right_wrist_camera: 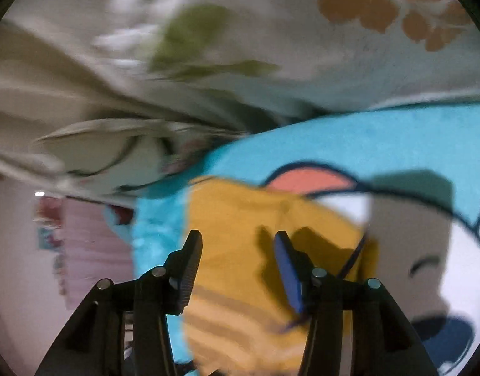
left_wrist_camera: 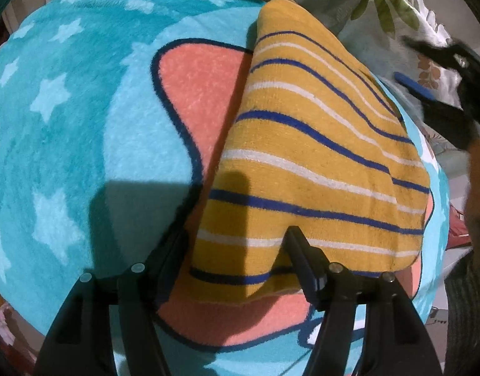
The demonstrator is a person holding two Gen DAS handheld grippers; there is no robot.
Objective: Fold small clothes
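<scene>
Lying flat on a fluffy turquoise blanket with pale stars and a coral cartoon shape (left_wrist_camera: pixel 67 119) is the small mustard-yellow knitted garment with navy and white stripes (left_wrist_camera: pixel 318 144) — folded into a rough wedge, its narrow end toward the blanket's far edge, its broad end toward the near edge. It covers part of the coral patch and stays well inside the blanket's right-hand edge. Beyond that edge sits a cream floral-print cushion or bedding (left_wrist_camera: pixel 393 9).

The left gripper (left_wrist_camera: pixel 240 250) points steeply down over the garment's near corner, its jaws standing apart. The left finger (left_wrist_camera: pixel 174 250) sits at the garment's left edge and the right finger (left_wrist_camera: pixel 299 250) on the striped cloth; whether they press the fabric I cannot tell, but they do not pinch it.

The right gripper (right_wrist_camera: pixel 236 253) — its view smeared by blur — hovers above the same yellow garment (right_wrist_camera: pixel 240 219), jaws apart with nothing between them. From the left camera it shows as a dark blur with a blue pad (left_wrist_camera: pixel 415 86) off the blanket's right side, clear of the cloth.
</scene>
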